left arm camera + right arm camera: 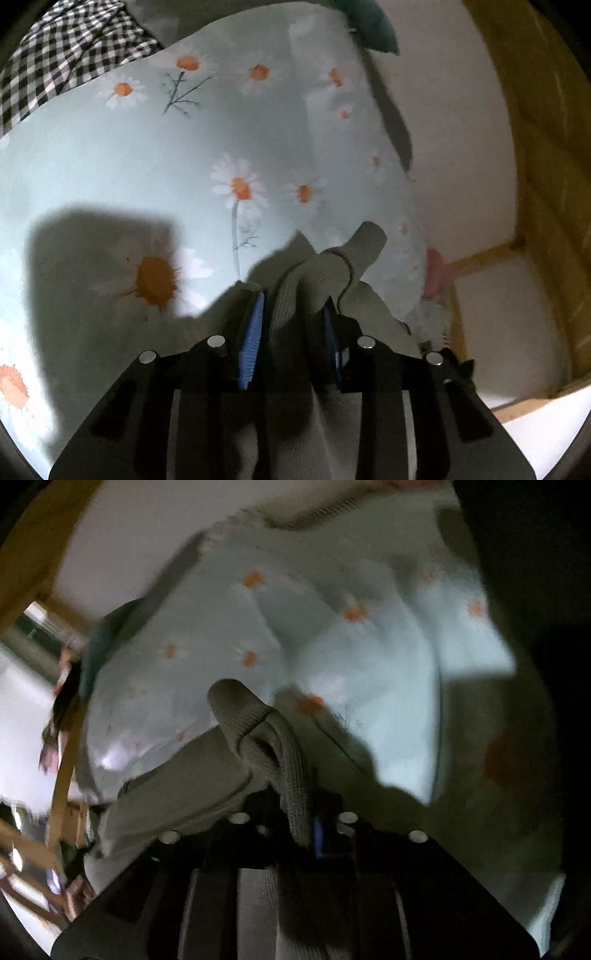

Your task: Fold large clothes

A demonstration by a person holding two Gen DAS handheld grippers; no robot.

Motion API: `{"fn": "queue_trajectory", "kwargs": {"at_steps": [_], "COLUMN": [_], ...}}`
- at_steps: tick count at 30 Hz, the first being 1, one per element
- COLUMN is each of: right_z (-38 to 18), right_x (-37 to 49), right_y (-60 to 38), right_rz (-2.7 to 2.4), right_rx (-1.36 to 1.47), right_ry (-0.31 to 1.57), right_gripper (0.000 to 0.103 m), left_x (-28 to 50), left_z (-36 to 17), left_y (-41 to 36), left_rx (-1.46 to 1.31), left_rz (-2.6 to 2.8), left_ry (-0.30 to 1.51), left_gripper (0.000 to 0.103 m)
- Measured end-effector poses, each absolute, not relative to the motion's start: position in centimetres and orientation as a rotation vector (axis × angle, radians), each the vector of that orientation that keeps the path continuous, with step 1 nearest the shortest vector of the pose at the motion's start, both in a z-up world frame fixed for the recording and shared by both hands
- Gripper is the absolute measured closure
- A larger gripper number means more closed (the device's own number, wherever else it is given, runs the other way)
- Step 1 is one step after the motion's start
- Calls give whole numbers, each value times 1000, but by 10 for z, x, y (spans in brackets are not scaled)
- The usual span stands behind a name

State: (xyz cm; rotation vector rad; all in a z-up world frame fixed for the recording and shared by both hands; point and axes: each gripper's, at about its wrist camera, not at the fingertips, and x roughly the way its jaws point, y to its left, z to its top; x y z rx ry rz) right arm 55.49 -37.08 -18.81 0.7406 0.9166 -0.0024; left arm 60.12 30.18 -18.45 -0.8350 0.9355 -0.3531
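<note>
A grey knit garment [332,269] is bunched between the blue-padded fingers of my left gripper [293,314], which is shut on it above a pale green daisy-print bed sheet [147,155]. In the right wrist view the same grey knit garment [266,734] is pinched in my right gripper [295,808], which is shut on a ribbed fold; more of the garment hangs to the left. The daisy sheet [351,646] lies below. This view is blurred.
A black-and-white checked cloth [70,55] lies at the sheet's far left corner. A dark green item [365,26] sits at the far edge. A white wall and a wooden frame [517,147] stand on the right. A wooden frame [33,554] and clutter show on the left.
</note>
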Motion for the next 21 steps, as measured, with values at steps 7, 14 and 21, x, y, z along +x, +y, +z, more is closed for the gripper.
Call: {"fn": "queue_trajectory", "kwargs": {"at_steps": [7,14,21], "right_z": [-121,-149,-145], "right_x": [556,622,616], "right_y": [-327,-269,-293], "right_rz": [-53,125,73], "right_rx": [284,-41,55], "right_ry": [806,1096,1004], "right_gripper": [8,15,90], "left_x": [608,688,691], "left_z": [-105,-169,-153], "left_y": [249,205,210], "left_rx": [-317,-86,-154], "left_rz": [-354,-410,-446], "left_ry": [797,1237,1113], "left_gripper": [6,7,87]}}
